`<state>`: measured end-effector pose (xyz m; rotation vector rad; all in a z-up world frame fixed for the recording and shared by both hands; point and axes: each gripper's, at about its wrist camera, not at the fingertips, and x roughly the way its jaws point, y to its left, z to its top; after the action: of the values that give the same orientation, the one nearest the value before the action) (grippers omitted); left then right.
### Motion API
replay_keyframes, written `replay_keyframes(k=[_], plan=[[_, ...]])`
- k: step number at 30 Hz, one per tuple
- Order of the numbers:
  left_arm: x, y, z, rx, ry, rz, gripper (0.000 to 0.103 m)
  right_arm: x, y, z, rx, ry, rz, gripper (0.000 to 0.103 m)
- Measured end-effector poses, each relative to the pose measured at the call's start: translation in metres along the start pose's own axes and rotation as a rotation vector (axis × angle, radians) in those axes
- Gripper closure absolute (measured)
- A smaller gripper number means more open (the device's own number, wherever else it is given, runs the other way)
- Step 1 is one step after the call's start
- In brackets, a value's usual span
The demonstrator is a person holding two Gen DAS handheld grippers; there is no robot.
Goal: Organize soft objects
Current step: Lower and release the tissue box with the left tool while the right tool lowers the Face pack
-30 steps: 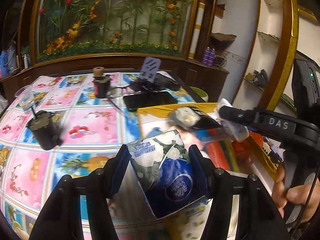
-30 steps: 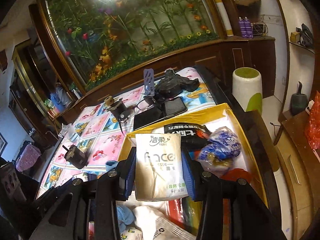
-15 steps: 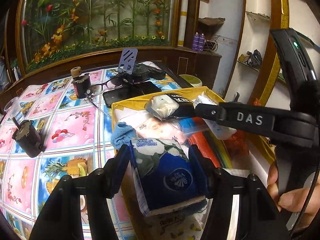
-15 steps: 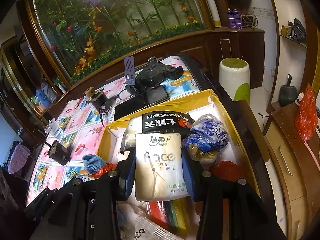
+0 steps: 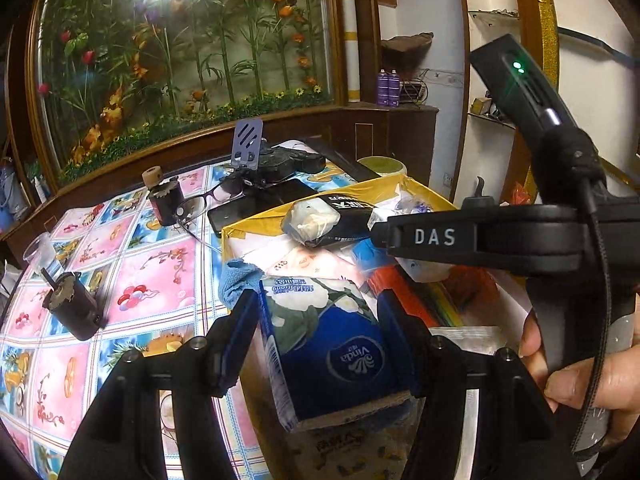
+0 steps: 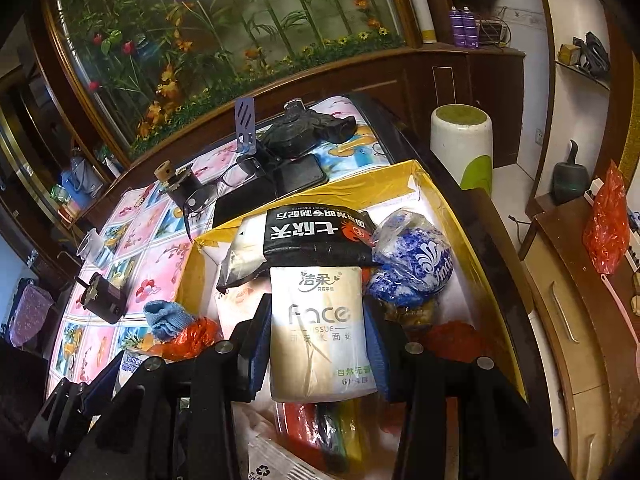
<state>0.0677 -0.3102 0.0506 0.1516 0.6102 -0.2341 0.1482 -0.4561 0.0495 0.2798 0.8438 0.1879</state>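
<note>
The blue Vinda tissue pack (image 5: 336,344) sits low centre in the left wrist view, clenched in the left tool (image 5: 320,340) above the near edge of the yellow box (image 5: 256,220). The Face tissue pack (image 6: 318,328), low centre in the right view, is gripped by the right tool (image 6: 318,344) over the box's contents. Best to lower each pack into a free gap before releasing, keeping them flat and clear of the blue cloth (image 5: 236,280) on the worktop (image 5: 152,272) side.

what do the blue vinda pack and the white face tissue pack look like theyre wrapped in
Blue floral Vinda tissue pack: thin glossy plastic film, going by the sheen and crisp printed label.
White-and-beige Face tissue pack: likely similar soft plastic film, smoother and less shiny, faintly creased near the bottom.
</note>
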Motion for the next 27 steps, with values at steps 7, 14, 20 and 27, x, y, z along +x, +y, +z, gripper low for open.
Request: replay_keyframes(k=[7, 14, 20, 27], plan=[[-0.0035, -0.0053, -0.0006, 0.027, -0.021, 0.015, 0.041, 0.0003, -0.0004, 0.0, 0.004, 0.004, -0.001, 0.056], [-0.0056, -0.0073, -0.0007, 0.034, -0.029, 0.02, 0.034, 0.0005, -0.0005, 0.0003, 0.004, 0.005, -0.001, 0.055], [-0.0066, -0.0085, -0.0006, 0.038, -0.037, 0.025, 0.03, -0.0013, -0.0006, 0.0003, 0.004, 0.003, 0.003, 0.055], [-0.0088, -0.01, -0.0004, 0.047, -0.053, 0.035, 0.026, -0.0069, 0.0008, -0.0002, 0.0, -0.012, 0.015, 0.054]])
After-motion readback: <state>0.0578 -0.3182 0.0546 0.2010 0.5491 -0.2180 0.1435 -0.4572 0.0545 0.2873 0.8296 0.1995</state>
